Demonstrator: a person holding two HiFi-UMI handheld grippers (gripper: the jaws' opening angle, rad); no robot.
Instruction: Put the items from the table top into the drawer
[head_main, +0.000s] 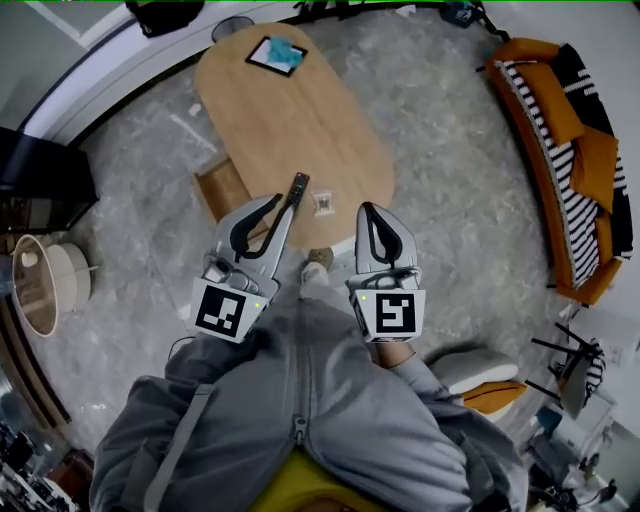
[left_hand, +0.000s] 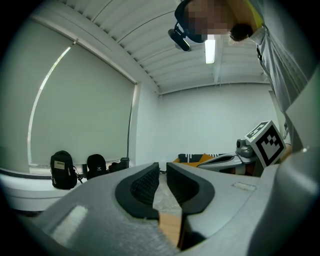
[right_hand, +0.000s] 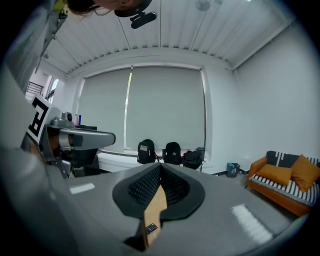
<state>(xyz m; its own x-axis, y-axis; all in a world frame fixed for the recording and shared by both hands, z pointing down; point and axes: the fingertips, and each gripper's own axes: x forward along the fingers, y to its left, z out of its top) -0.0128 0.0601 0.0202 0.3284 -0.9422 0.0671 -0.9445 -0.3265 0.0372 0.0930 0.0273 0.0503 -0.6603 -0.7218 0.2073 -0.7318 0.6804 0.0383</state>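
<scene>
An oval wooden table (head_main: 300, 110) has an open drawer (head_main: 222, 190) on its left side. Near the table's close edge lie a black remote (head_main: 297, 188) and a small pale packet (head_main: 322, 203). At the far end a tablet-like slab (head_main: 275, 55) carries a blue thing. My left gripper (head_main: 278, 200) hovers at the close edge between drawer and remote, its jaws a narrow slit apart and empty (left_hand: 162, 167). My right gripper (head_main: 366, 208) is right of the packet with its tips together and nothing held (right_hand: 160, 167). The remote (right_hand: 150, 228) shows below those tips.
An orange sofa (head_main: 560, 150) with striped cushions stands at the right. Low round furniture (head_main: 40, 285) sits at the left. Dark backpacks (right_hand: 146, 150) line the window ledge. The person's shoe (head_main: 318, 262) shows at the table's close edge.
</scene>
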